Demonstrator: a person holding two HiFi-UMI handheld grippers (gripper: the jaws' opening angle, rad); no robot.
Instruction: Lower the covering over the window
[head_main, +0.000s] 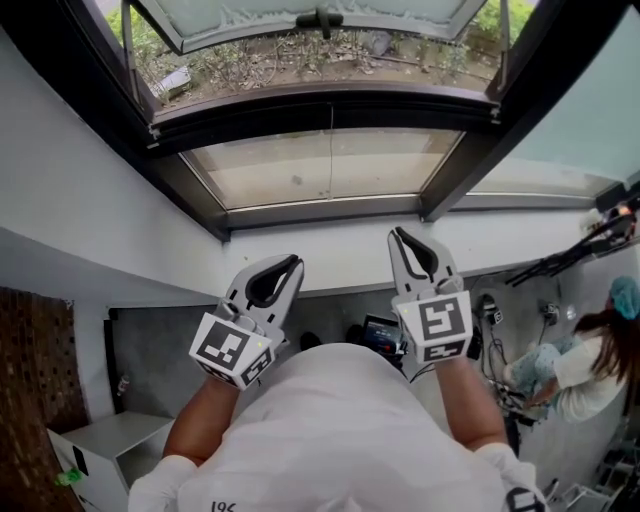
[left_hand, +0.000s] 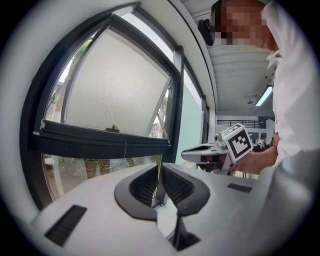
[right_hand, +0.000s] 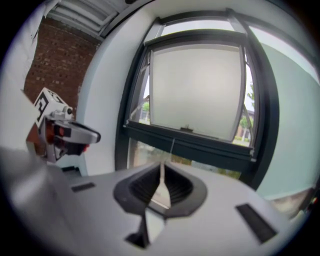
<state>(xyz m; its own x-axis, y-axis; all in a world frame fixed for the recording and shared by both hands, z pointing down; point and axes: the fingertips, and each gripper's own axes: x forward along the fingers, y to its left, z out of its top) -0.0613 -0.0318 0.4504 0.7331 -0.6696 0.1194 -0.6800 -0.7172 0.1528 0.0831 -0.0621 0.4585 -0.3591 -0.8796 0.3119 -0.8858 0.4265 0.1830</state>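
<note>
The window (head_main: 330, 165) is ahead of me, its dark frame holding a lower glass pane and a top sash (head_main: 320, 15) swung outward. A thin cord (head_main: 331, 130) hangs from the dark cross rail (left_hand: 100, 141) and also shows in the right gripper view as the cord (right_hand: 173, 145). No lowered covering can be made out. My left gripper (head_main: 290, 262) and right gripper (head_main: 397, 233) are held side by side short of the glass, both pointing at it. In their own views the left gripper (left_hand: 159, 169) and right gripper (right_hand: 162, 166) have jaws together with nothing between them. Neither touches the cord.
A white sill wall (head_main: 330, 250) runs under the window. A person (head_main: 590, 360) sits at the right beside a stand (head_main: 570, 255). A white cabinet (head_main: 110, 440) and a brick wall (head_main: 35, 370) are at the left. Dark equipment (head_main: 380, 335) lies below my hands.
</note>
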